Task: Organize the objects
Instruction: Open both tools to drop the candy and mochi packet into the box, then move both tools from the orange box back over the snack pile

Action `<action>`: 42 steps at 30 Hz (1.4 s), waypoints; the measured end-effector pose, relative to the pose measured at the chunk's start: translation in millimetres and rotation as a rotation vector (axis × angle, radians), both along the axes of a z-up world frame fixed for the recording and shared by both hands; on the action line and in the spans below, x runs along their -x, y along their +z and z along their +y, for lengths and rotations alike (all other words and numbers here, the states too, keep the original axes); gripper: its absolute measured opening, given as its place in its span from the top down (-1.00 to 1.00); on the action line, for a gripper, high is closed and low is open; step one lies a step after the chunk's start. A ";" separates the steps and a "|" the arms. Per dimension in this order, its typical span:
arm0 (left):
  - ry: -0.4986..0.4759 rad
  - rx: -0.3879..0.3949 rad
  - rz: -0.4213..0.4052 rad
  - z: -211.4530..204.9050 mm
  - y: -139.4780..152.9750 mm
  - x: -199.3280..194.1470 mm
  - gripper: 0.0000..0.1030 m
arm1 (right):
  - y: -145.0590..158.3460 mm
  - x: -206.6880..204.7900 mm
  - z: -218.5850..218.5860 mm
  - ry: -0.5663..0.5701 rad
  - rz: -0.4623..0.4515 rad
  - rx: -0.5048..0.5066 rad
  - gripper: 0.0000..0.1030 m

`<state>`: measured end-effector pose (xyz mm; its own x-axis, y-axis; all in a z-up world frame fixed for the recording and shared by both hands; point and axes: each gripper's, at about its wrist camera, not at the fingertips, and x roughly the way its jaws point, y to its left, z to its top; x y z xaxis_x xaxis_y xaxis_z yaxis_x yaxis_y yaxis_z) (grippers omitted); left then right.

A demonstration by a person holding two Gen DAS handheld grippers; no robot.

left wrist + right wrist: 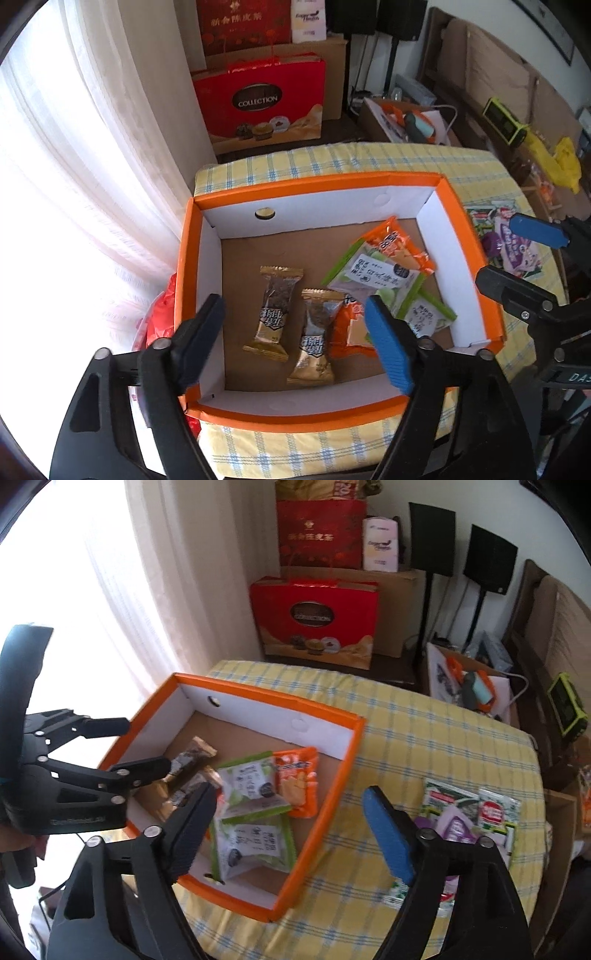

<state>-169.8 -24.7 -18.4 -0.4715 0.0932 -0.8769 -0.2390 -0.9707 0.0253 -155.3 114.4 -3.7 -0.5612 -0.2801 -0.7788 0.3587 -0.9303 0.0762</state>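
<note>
An orange-rimmed box (317,182) with white walls stands on the yellow checked tablecloth. On its cardboard floor lie two gold candy packets (275,314), orange snack packets (399,243) and green-and-white packets (373,277). My left gripper (295,301) hangs open over the box's near side, with nothing between its pads. My right gripper (289,792) is open and empty over the box's (269,699) right corner. Its left finger is above a green packet (251,845). Each view shows the other gripper, the right gripper (496,248) and the left gripper (147,744), both open.
More packets (469,812), purple, green and red, lie on the cloth right of the box. A red gift bag (258,107) and cartons stand behind the table. A white curtain (74,184) fills the left. A carton with tools (472,686) and a green device (565,705) sit at the right.
</note>
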 end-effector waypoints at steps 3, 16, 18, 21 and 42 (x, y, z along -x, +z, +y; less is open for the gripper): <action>0.006 -0.012 0.015 3.0 3.8 -3.2 -0.55 | 2.1 -2.6 7.5 -0.013 0.002 0.006 -0.62; 0.012 -0.095 0.076 16.0 21.0 -21.8 -0.79 | 11.3 -13.0 40.7 -0.093 0.001 0.027 -0.99; 0.004 -0.109 0.079 19.5 24.0 -24.4 -0.94 | 12.5 -15.6 43.5 -0.098 0.005 0.017 -0.99; -0.006 -0.118 0.077 25.7 26.3 -28.1 -0.99 | 13.2 -19.7 48.0 -0.106 0.006 0.005 -0.99; -0.175 -0.185 0.045 105.8 31.1 -49.3 -0.99 | 15.4 -39.9 152.8 -0.247 -0.014 0.058 -0.99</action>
